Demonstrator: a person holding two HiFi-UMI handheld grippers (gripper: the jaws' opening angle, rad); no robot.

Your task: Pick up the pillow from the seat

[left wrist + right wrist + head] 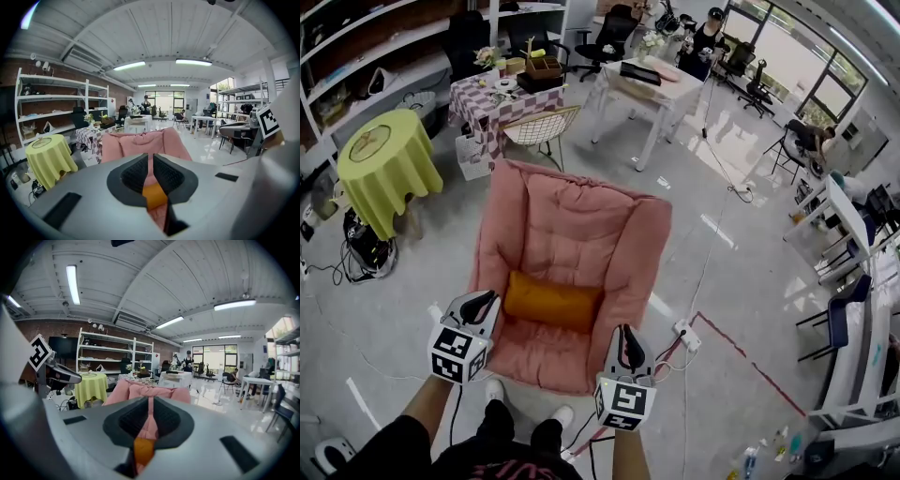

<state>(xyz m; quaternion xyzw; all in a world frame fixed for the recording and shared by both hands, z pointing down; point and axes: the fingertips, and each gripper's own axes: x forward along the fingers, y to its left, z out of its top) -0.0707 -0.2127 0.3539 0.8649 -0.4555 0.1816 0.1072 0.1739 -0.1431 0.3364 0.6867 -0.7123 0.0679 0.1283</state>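
Approach: left gripper (480, 305), right gripper (629, 345), both closed, empty, near pillow (553, 302) on armchair (572, 220); next needs jaws opened.

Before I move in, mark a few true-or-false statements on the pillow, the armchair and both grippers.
1. The orange pillow lies on the seat of the pink armchair. True.
2. The left gripper is holding the pillow. False: its jaws are shut on nothing, and the pillow lies ahead of them.
3. The right gripper has its jaws together. True.
4. The round table left of the armchair wears a blue cloth. False: the cloth is yellow-green.
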